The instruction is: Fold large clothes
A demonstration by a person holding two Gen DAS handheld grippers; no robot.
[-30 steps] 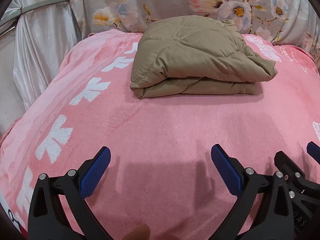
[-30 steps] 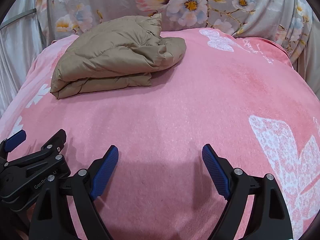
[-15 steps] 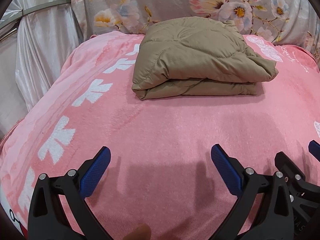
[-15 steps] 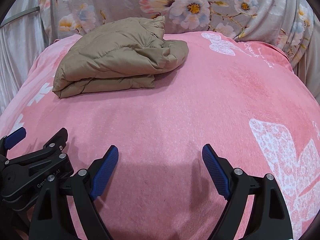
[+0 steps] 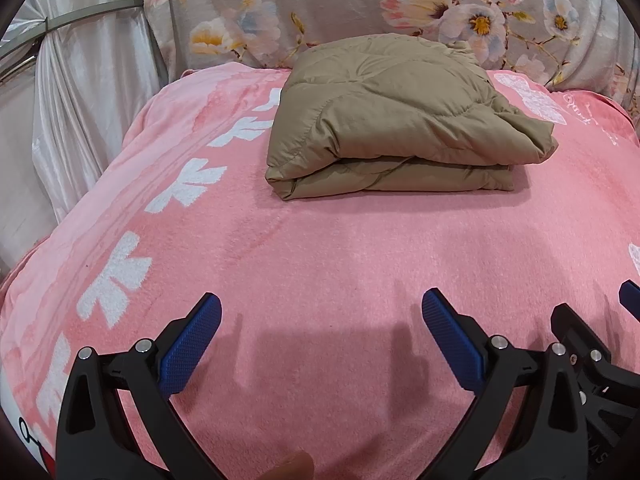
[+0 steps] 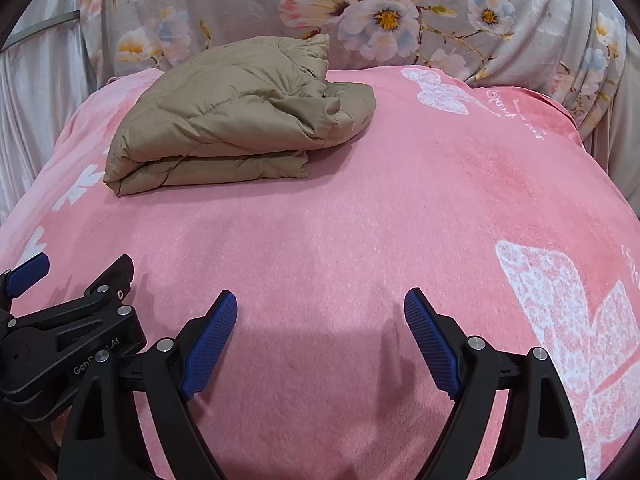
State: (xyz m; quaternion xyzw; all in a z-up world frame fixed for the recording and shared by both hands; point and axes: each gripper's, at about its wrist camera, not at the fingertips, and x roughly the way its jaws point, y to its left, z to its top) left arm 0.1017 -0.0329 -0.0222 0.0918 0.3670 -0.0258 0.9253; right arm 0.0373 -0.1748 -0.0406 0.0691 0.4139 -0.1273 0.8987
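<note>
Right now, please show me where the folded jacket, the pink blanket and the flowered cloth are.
folded jacket [image 5: 400,120], left wrist view, on its quilted top layer.
pink blanket [image 6: 360,248], right wrist view, on a bare patch in front of the jacket.
flowered cloth [image 6: 384,16], right wrist view, on a flower behind the blanket.

On the black plastic left gripper [image 6: 68,344], at the near left of my right wrist view, I read white lettering "GenR…t.AI", its middle hidden by a screw. White cursive script on the pink fleece blanket [image 6: 516,118], far right, was illegible.
</note>
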